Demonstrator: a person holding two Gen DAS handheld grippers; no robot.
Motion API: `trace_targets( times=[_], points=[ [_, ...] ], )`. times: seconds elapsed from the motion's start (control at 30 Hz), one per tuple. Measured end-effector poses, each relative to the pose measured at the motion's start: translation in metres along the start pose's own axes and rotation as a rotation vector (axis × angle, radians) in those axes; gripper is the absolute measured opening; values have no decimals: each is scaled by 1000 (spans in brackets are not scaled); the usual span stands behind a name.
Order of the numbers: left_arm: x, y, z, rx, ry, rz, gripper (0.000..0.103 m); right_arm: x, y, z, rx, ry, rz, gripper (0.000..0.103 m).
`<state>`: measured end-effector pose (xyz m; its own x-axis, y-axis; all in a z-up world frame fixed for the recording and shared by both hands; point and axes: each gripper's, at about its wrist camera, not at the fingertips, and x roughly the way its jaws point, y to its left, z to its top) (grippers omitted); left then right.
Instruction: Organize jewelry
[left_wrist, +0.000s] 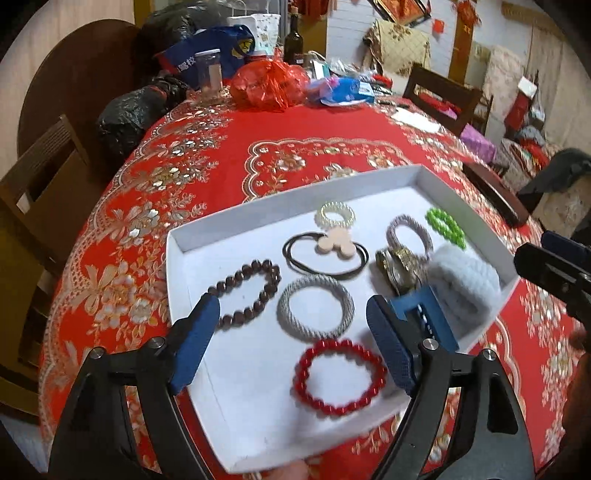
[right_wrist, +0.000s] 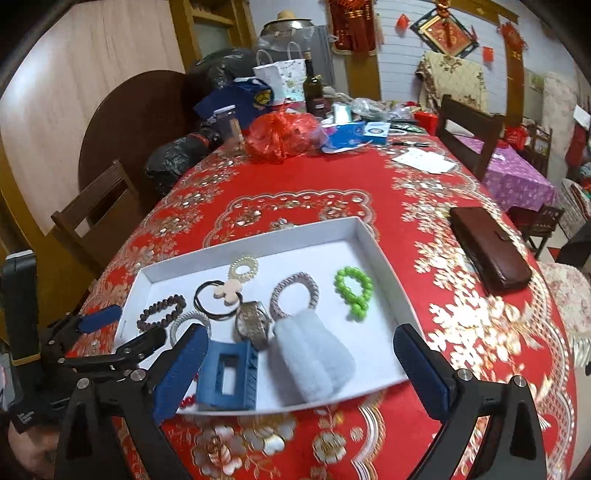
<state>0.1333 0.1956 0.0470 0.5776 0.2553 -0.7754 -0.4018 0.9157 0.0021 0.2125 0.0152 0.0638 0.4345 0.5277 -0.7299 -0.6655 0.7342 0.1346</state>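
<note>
Both grippers spread wide w/ nothing between the pads: left gripper (left_wrist: 291, 332) hangs over the near part of the white tray (left_wrist: 295, 182), right gripper (right_wrist: 301, 363) over its near edge. In the tray, left view: red bead bracelet (left_wrist: 340, 376) at 6 o'clock, grey ring (left_wrist: 316, 308) in the middle, brown bead bracelet (left_wrist: 245, 293) at 9, green beads (left_wrist: 445, 227) at 2. Blue hair clip (right_wrist: 227, 376) sits beside the fluffy pale band (right_wrist: 314, 360), w/ what looks like a watch (right_wrist: 253, 323), blurred, just behind.

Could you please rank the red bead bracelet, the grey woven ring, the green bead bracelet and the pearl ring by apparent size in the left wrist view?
1. Red bead bracelet, though nearest the camera
2. Grey woven ring
3. Green bead bracelet and pearl ring: look alike
</note>
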Motion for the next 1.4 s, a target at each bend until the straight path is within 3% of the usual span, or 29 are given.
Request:
trace_targets(
  times=[0.23,0.3,0.43,0.53,0.67,0.73,0.97,1.1,1.4],
  points=[
    [-31,-10,-22,104,-41,64,82,-32,-2,-33,-32,-57,-120,100],
    [-42,-9,-28,98,-58,59,84,-44,3,-37,-63,-87,-140,100],
    [-65,-6,-41,62,-106,48,103,-64,10,-48,-88,-142,-186,100],
    [-74,-4,-50,14,-93,-2,103,-69,8,-55,-53,-144,-170,100],
    [-77,-7,-61,-28,-63,-32,103,-66,5,-67,15,-94,-44,100],
    [-76,-11,-66,-23,-43,-33,103,-65,10,-72,3,-65,-26,100],
    [-84,-24,-79,14,-4,-15,103,-81,21,-82,-15,-94,-58,100],
    [-83,-37,-86,59,23,43,103,-75,18,-86,-19,-53,-81,100],
    [-84,-43,-97,59,42,15,103,-65,17,-100,-5,32,-132,100]
  ],
)
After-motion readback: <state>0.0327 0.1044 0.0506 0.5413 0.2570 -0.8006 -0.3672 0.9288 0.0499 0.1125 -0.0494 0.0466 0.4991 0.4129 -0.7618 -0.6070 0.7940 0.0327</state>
